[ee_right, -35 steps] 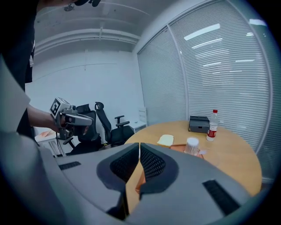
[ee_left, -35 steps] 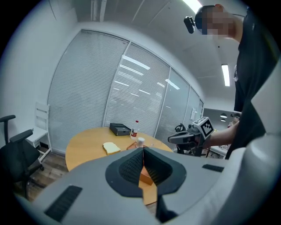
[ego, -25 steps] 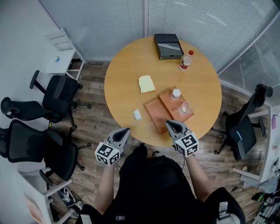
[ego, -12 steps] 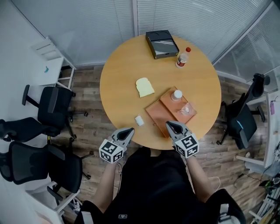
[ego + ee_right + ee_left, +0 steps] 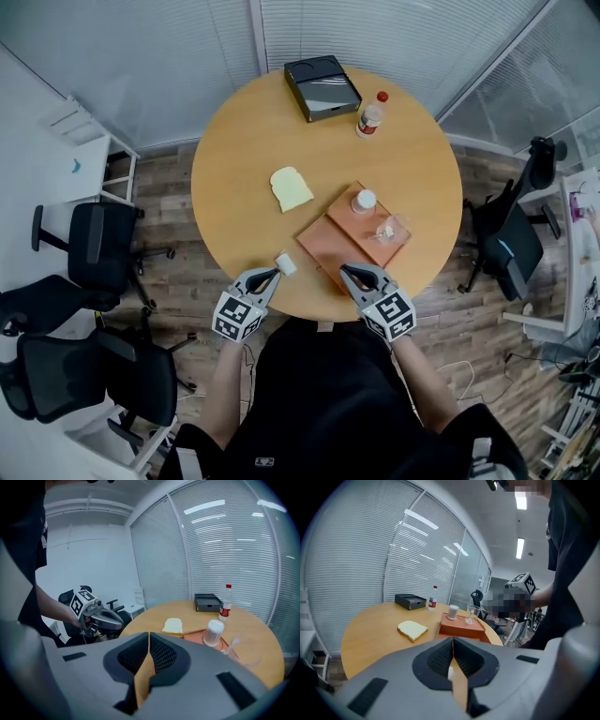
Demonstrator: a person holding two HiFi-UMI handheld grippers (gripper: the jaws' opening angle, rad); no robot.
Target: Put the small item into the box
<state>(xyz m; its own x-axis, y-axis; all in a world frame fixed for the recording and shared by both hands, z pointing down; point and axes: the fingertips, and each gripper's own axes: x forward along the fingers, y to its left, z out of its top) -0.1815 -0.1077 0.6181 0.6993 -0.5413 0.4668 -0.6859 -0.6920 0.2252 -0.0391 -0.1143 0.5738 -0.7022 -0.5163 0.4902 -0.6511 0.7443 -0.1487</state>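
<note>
A small white item [image 5: 286, 264] lies near the round table's [image 5: 234, 159] front edge. My left gripper [image 5: 273, 274] hovers there, shut and holding nothing, with its tip just beside the item. In the left gripper view the jaws [image 5: 453, 640] meet in a line. My right gripper [image 5: 345, 271] is also shut and empty, and it sits over the front corner of an orange-brown flat case [image 5: 328, 246]. A black box [image 5: 322, 86] stands at the table's far edge.
On the orange case stand a white jar [image 5: 363, 201] and a clear glass [image 5: 387, 228]. A slice of bread [image 5: 292, 188] lies mid-table, and a red-capped bottle [image 5: 371, 114] stands beside the black box. Office chairs [image 5: 89, 248] stand at the left and right [image 5: 511, 244].
Both grippers have come forward from below the table's edge to over it. The left tip now sits beside the small white item. Both grippers stay shut.
</note>
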